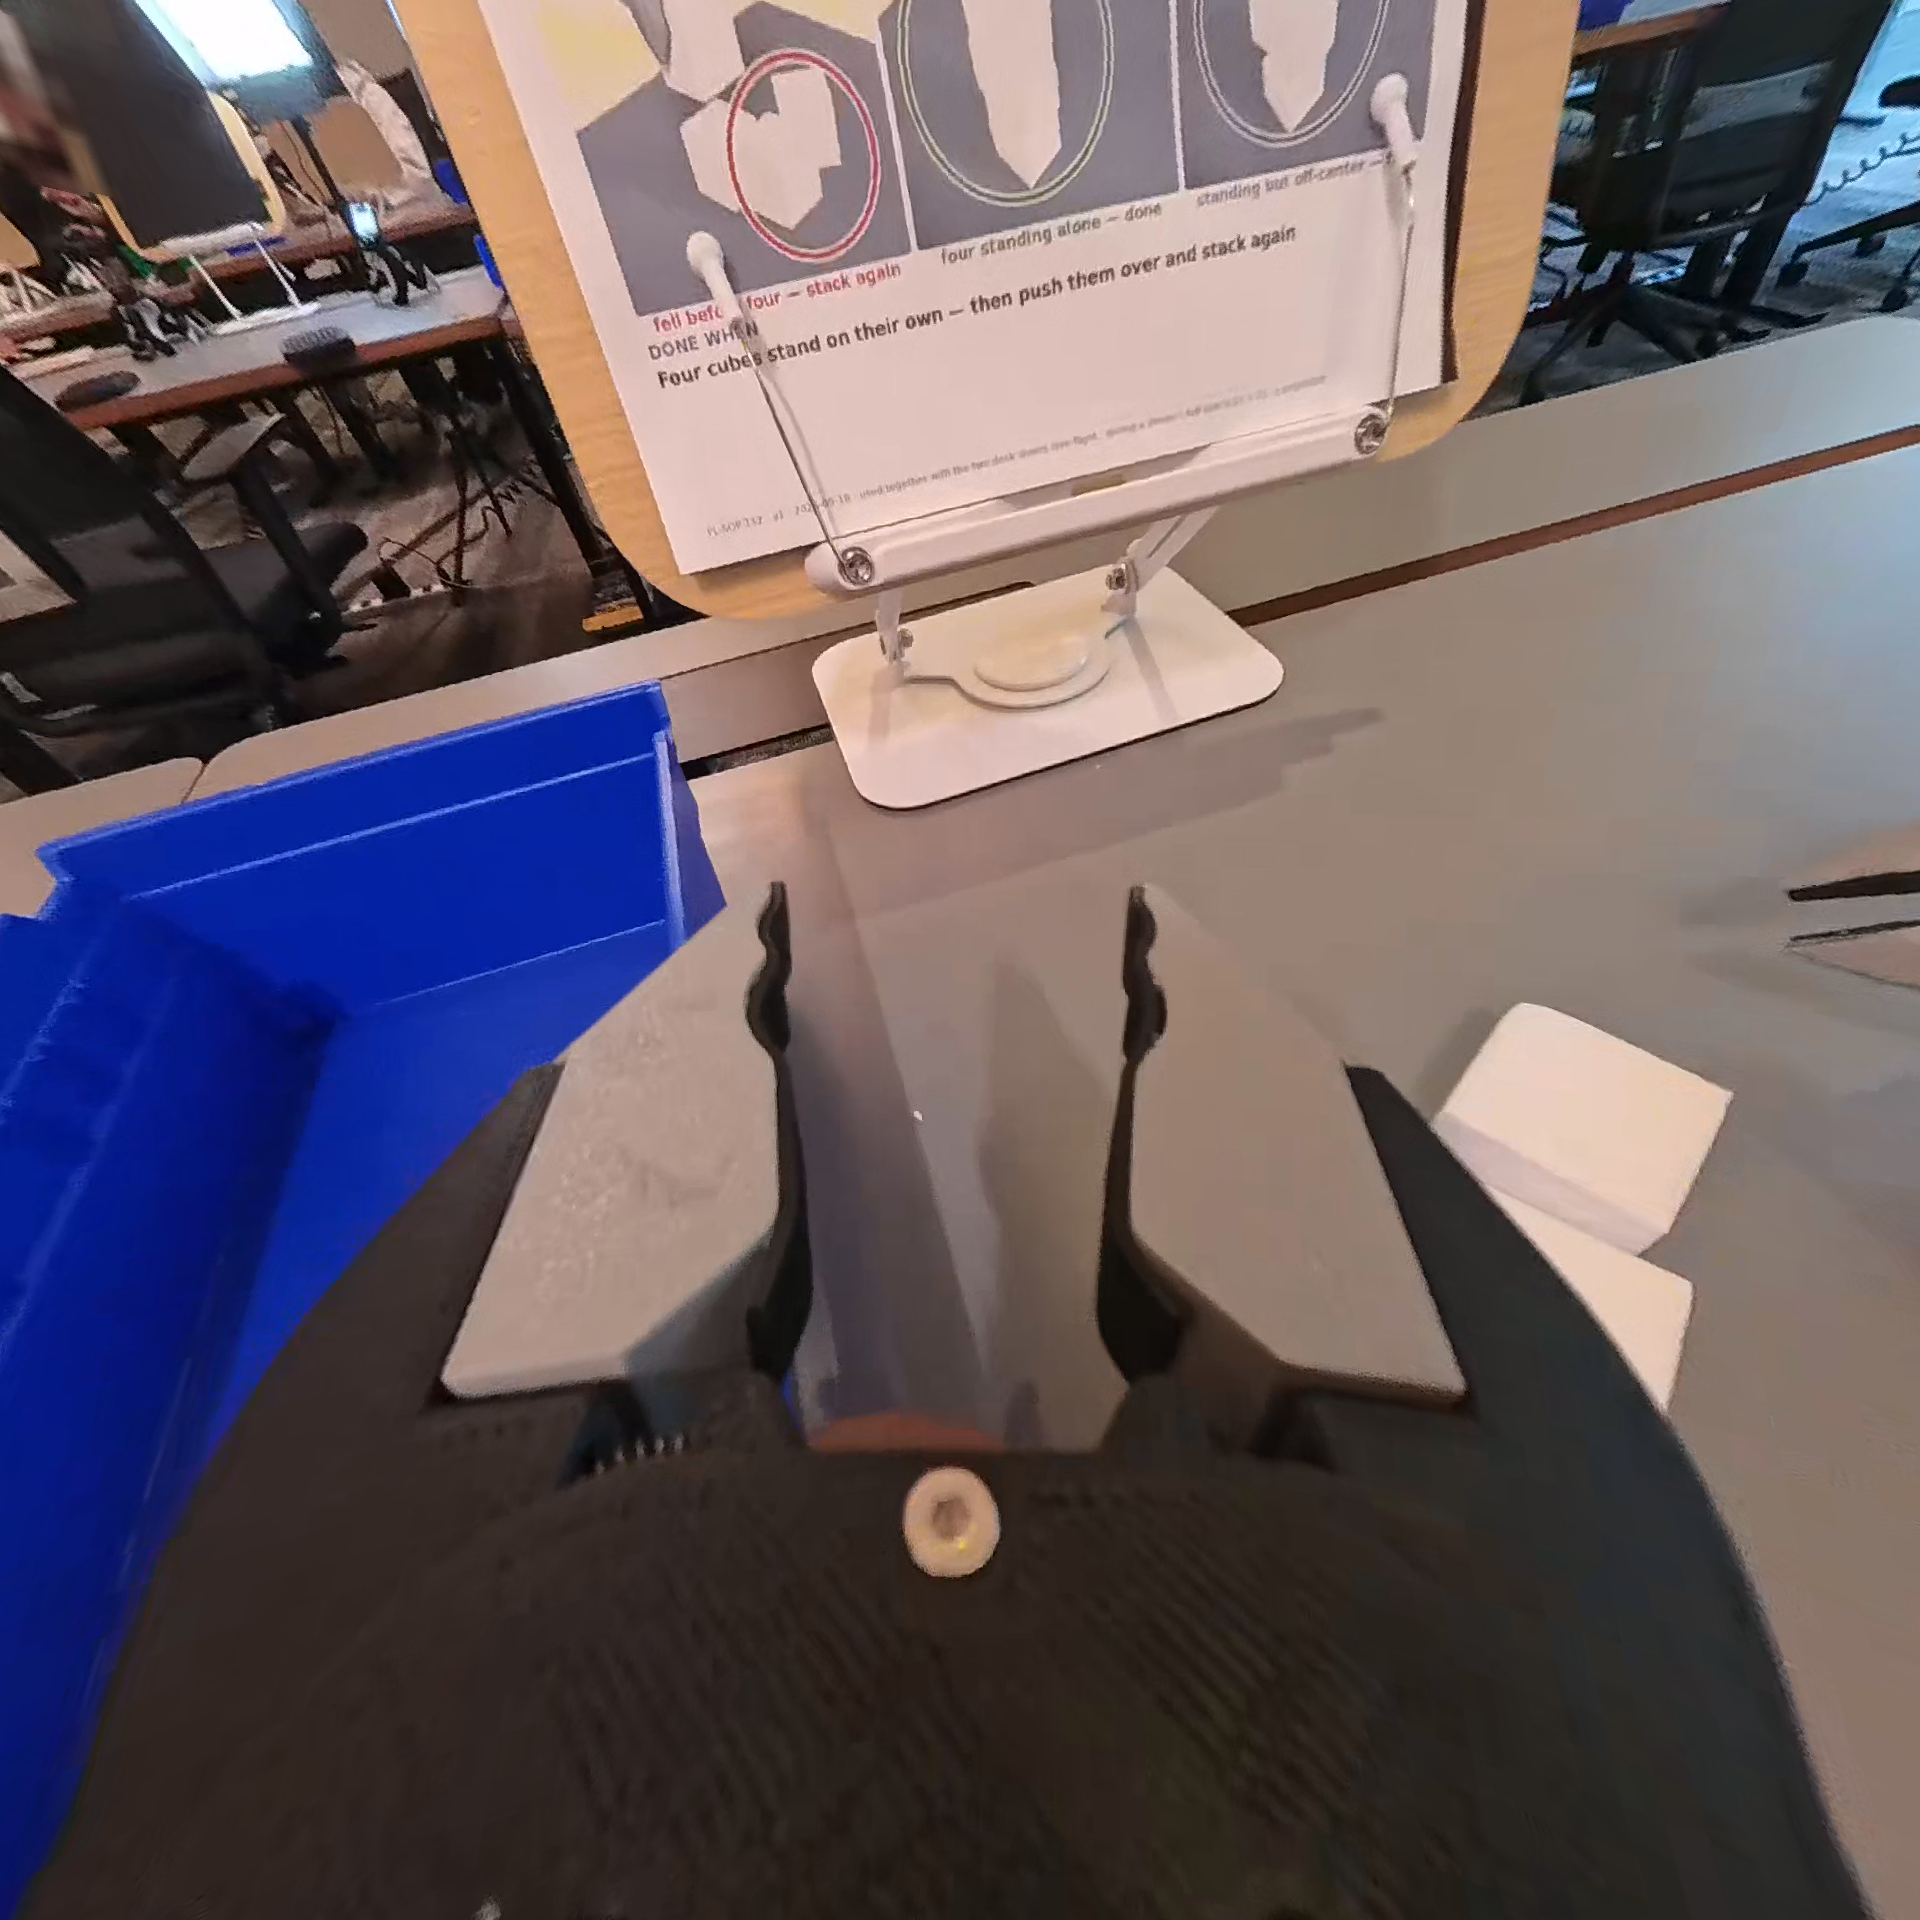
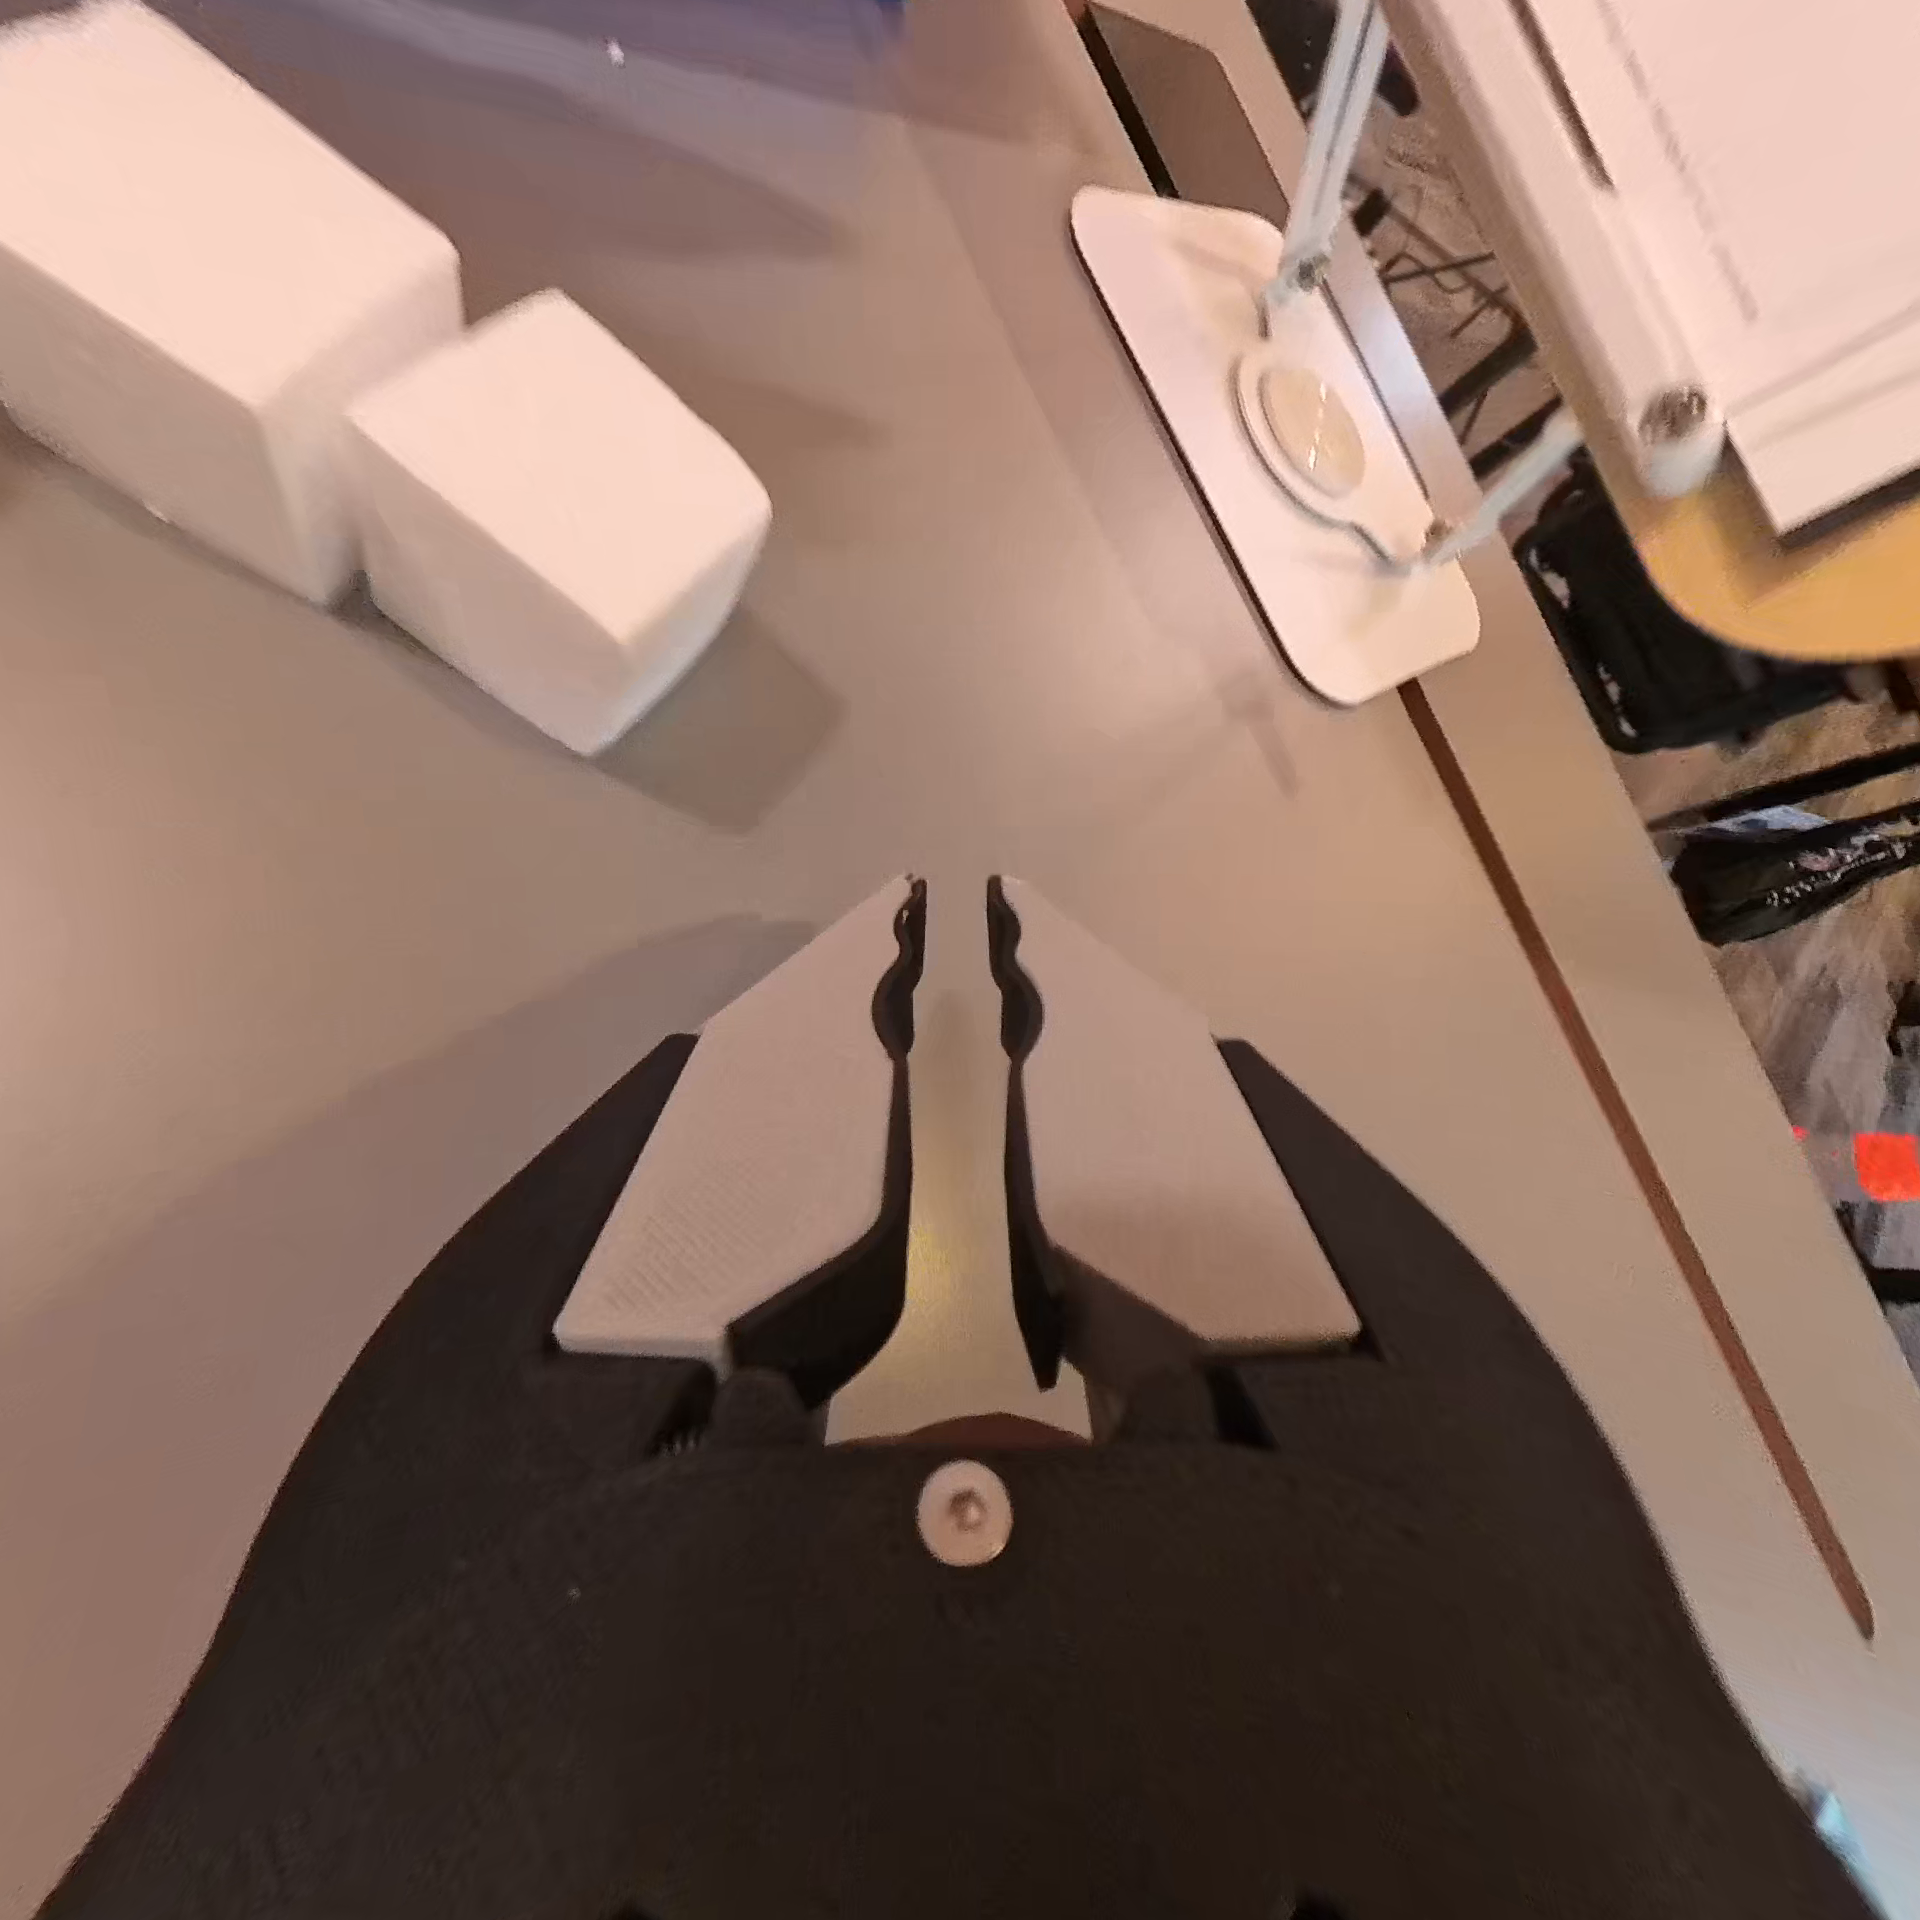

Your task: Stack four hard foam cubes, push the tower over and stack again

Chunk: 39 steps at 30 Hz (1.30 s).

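Only two white foam cubes show clearly in either view. In the left wrist view one cube point(image 1: 1590, 1122) lies on the grey tabletop point(image 1: 1455, 831), partly hidden behind the left gripper point(image 1: 956, 914); a second white block point(image 1: 1621, 1320) sits just below it, mostly covered by the gripper body, and whether the two touch can't be told. In the right wrist view the pair is blurred: the nearer cube point(image 2: 561, 520) lies flat with one corner toward the camera, and the farther cube point(image 2: 187, 281) is cut off by the top-left frame edge, looks pressed against the first, and could be more than one cube. Together they form a row running diagonally away from the tabletop's far edge, not a tower. Left gripper: jaws spread wide, nothing between them, over bare tabletop. Right gripper point(image 2: 954, 883): jaws nearly closed with a thin gap, holding nothing, clear of the cubes. A blue bin point(image 1: 343, 935) sits toward the tabletop's left side, cut off by the frame. At the far edge a white stand point(image 1: 1049, 707) holds a wooden board point(image 1: 1507, 343) with a printed instruction sheet point(image 1: 1039, 416): photos with coloured rings and legible text, top cropped. Its fine print is unreadable.
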Motion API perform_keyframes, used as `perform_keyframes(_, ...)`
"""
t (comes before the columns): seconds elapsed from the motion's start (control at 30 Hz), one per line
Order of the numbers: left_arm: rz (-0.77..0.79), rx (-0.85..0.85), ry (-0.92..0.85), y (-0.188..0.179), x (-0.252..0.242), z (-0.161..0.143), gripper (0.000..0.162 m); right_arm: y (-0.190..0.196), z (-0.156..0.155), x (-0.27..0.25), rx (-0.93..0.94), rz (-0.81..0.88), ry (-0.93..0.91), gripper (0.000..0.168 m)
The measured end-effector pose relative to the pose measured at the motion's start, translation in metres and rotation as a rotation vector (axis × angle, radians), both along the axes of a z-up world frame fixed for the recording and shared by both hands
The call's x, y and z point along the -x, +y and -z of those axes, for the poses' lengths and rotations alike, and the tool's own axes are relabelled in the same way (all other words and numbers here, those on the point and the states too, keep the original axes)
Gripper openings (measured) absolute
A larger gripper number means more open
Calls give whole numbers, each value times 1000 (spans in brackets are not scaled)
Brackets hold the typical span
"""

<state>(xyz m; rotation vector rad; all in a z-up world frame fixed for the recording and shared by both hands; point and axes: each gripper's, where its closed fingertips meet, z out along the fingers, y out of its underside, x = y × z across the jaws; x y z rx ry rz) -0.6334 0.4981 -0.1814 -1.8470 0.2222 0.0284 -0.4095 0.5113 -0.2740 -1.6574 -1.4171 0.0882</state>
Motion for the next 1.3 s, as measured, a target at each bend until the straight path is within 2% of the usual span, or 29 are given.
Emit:
perform_keyframes(0.17,39,5,-14,3,-10,4,64,17,22,-38,-14,69,-5,9)
perform_keyframes(0.43,130,-1,83,5,-45,11,64,47,21,-76,72,194,106,21)
perform_keyframes(0.57,147,30,126,6,-54,22,64,53,36,-85,166,245,120,33)
perform_keyframes(0.73,166,51,157,7,-63,30,64,54,38,-86,168,256,110,43)
perform_keyframes(0.87,172,61,168,8,-65,33,63,55,38,-86,165,260,110,42)
perform_keyframes(0.93,199,77,163,6,-69,35,56,55,38,-86,187,262,121,42)
perform_keyframes(1.03,297,99,149,-2,-82,37,51,54,40,-85,248,266,146,38)
perform_keyframes(1.2,461,196,67,-19,-101,46,56,53,41,-85,283,265,161,37)
perform_keyframes(1.3,666,315,-16,-48,-120,51,56,52,41,-84,274,259,154,35)
